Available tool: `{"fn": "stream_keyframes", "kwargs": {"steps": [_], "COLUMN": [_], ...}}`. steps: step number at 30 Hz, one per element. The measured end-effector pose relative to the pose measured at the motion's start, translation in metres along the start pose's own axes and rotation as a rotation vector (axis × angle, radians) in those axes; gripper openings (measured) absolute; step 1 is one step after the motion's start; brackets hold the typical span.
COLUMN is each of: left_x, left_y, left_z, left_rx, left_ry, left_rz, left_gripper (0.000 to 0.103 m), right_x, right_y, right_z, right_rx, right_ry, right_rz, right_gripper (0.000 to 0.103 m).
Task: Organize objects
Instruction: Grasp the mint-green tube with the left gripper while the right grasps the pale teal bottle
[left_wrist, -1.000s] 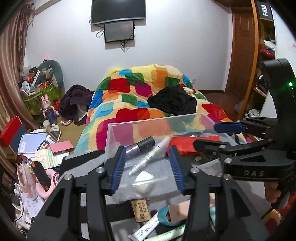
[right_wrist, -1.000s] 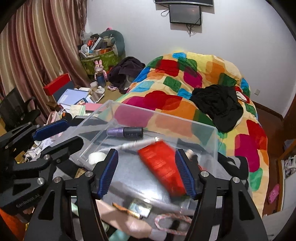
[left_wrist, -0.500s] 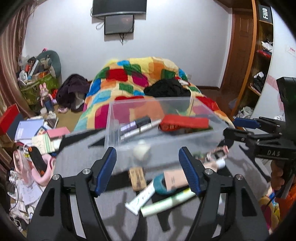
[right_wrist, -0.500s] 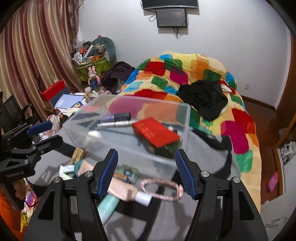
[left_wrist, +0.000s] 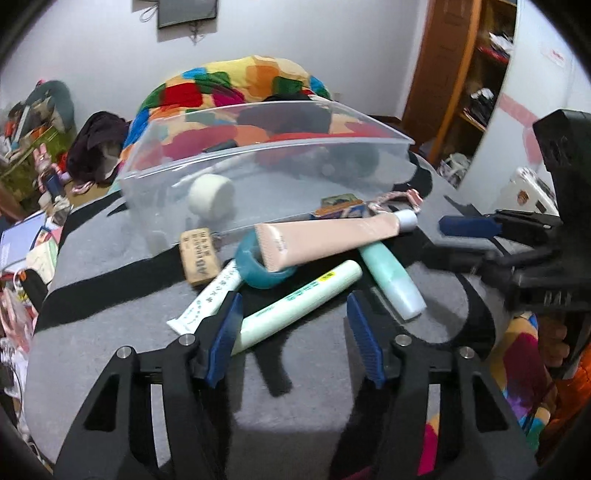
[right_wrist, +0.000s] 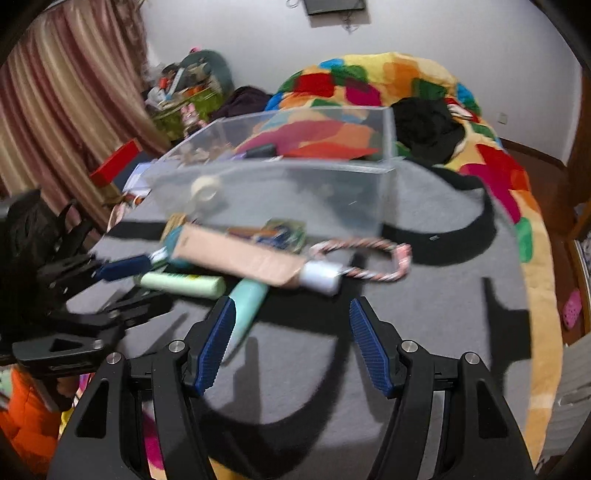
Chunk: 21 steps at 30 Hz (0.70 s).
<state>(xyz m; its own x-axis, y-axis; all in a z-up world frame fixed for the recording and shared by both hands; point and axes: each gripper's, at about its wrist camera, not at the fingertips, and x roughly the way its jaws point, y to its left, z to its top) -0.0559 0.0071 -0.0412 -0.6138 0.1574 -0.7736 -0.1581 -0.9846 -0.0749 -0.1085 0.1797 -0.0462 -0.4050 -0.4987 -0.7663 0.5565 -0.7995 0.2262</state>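
Clear plastic bin (left_wrist: 266, 173) standing at centre of both views on grey felt mat (left_wrist: 122, 332), already holding white tape roll (left_wrist: 211, 192) and some red and dark items at the back, blurred. Loose pile just in front of the near wall, probably waiting for sorting: peach tube (left_wrist: 332, 236) lying across teal ring (left_wrist: 266, 266), pale green tube (left_wrist: 299, 299), mint bottle (left_wrist: 391, 280), white tube (left_wrist: 210, 295), brown eraser block (left_wrist: 199, 254). Left gripper (left_wrist: 293, 328) lowered at bottom centre, fingers apart and gripping nothing, straddling the pale green tube end, so likely lined up for it. Right gripper (right_wrist: 291, 341) also spread and empty, near the mint bottle. Seen fully only from the right wrist: pink braided cord (right_wrist: 364, 258) at the peach tube's cap; printed eraser label readable only from the left.
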Motion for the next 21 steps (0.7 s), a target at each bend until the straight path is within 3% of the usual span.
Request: {"fn": "stream_keyframes", "kwargs": {"steps": [5,7,11,13,21], "left_x": [0.003,0.001,-0.003,-0.006,0.001], "left_y": [-0.001,-0.001,-0.002,-0.006,-0.011], "left_z": [0.003,-0.001,-0.013,-0.019,-0.014], "left_rx": [0.006,0.003,0.003,0.014,0.023], "left_ry": [0.018,0.03,0.052,0.05,0.04], "left_rz": [-0.032,-0.048,-0.058,-0.053,-0.05], "left_gripper": [0.041,0.034,0.031,0.031,0.031], "right_x": [0.01,0.014,0.022,0.02,0.014], "right_y": [0.025,0.032,0.031,0.028,0.019], "right_z": [-0.005,-0.006,-0.009,-0.011,-0.011], "right_rx": [-0.067,-0.093,-0.1,-0.098,-0.085], "right_ry": [0.022,0.026,0.04,0.033,0.029], "right_rz": [0.003,-0.012,-0.038,-0.059,-0.044], "right_gripper": [0.06,0.054,0.039,0.024,0.023]}}
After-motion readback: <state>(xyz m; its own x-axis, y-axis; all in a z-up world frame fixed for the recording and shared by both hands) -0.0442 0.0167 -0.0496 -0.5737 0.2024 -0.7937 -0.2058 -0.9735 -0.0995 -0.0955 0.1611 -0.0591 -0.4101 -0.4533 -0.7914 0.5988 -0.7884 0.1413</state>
